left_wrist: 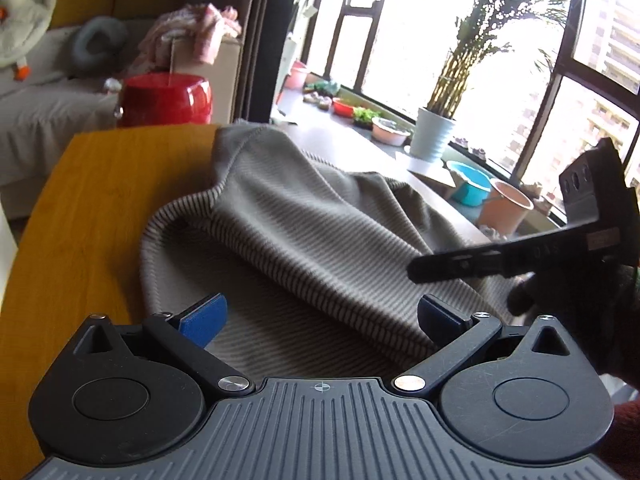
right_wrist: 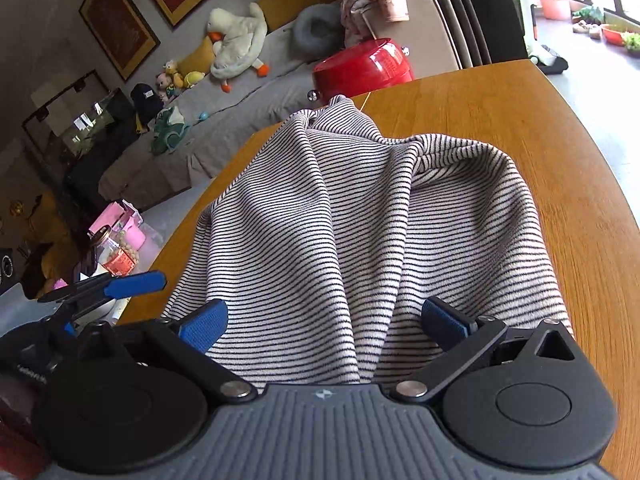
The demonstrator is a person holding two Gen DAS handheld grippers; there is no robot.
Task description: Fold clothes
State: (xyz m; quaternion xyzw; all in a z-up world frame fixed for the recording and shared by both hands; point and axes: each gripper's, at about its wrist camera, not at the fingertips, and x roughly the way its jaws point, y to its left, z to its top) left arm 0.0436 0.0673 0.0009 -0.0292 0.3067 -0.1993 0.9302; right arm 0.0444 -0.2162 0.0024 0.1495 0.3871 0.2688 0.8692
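On the orange-brown wooden desk, lying in a soft heap: a white knit garment with thin dark stripes, bunched into tall ridges and deep creases, its near edge reaching right up under both tools. Hovering over that near edge with blue pads spread wide, gripping nothing: the left tool. Likewise splayed apart and empty, straddling a central ridge of the cloth: the right tool.

Judging from the crumpled lie, probably still flattening or picking up an edge rather than making a fold. Doing it well likely means:
- lowering each tool onto a single layer at the hem, well apart from each other, not onto a doubled ridge;
- closing the pads fully on the cloth before lifting, since fine knit slips easily;
- pulling outward evenly to take out the creases, keeping the fabric on the desk and away from the curved edge.

Looking stretchy and limp, with a faintly fuzzy, ribbed surface; draping rather than holding shape, so likely sagging between grips. Appearing greyer and duller in the left wrist view, against bright window light. Looking smooth, the wood grain, offering little friction to hold the cloth in place.
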